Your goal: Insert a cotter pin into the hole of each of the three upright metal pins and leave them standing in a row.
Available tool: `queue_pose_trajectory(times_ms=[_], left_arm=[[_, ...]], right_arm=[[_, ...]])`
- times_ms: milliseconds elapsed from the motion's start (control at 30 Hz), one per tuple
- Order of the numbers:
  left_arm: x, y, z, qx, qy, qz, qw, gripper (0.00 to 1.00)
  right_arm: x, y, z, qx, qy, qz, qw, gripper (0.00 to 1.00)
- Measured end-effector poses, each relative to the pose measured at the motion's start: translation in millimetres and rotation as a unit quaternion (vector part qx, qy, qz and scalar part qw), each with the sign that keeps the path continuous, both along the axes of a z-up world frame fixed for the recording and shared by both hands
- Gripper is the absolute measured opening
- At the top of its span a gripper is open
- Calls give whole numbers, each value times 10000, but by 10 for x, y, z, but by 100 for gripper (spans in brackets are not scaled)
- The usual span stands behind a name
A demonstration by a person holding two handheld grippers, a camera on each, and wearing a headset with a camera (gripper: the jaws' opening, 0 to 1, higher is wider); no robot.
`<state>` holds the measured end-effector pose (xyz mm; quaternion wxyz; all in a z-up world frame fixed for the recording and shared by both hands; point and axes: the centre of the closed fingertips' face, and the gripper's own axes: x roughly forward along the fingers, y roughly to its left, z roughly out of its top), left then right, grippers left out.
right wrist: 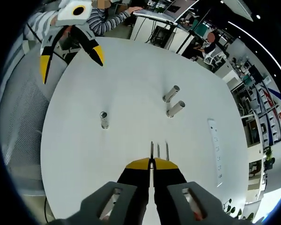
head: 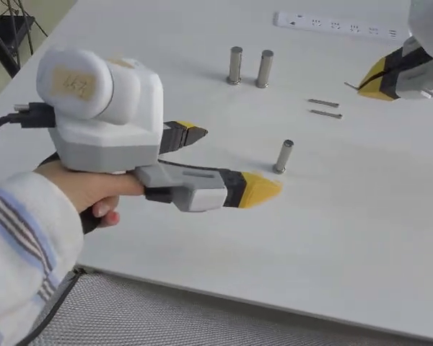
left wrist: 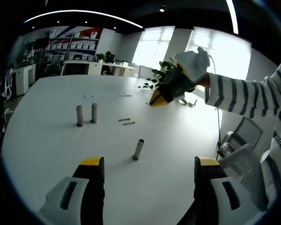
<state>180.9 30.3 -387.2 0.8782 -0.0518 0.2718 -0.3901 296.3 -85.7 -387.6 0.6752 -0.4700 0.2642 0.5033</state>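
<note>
Your right gripper [head: 364, 87], upper right, had jaws clamped on a cotter pin [head: 352, 87]. The left gripper [head: 239, 161] held its jaws apart by the lone metal pin [head: 283, 156], probably to steady it.

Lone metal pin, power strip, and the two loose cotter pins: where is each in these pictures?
Lone metal pin [head: 283, 156], head view, mid-shaft.
Power strip [head: 339, 26], head view, top face.
Loose cotter pins [head: 323, 103], head view, the farther pin's middle.
</note>
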Motion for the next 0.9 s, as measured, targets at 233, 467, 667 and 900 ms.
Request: queue_pose_trajectory(times_ms=[233,467,667,900], left_arm=[[56,-174,20,36,224,-257,9994,64],[136,-318,152,-277,326,-324,9986,53],[220,-391,342,-617,335,-275,9972,46],[277,-498,489,-850,318,-356,9952,39]], right_arm=[[-218,140,122,456,-311,40,9985,0],[-380,284,218,927,-496,31,9945,0],[-512,378,287,1214,-557,-22,9910,0],[-677,438,241,1182,-662,40,9908,0]])
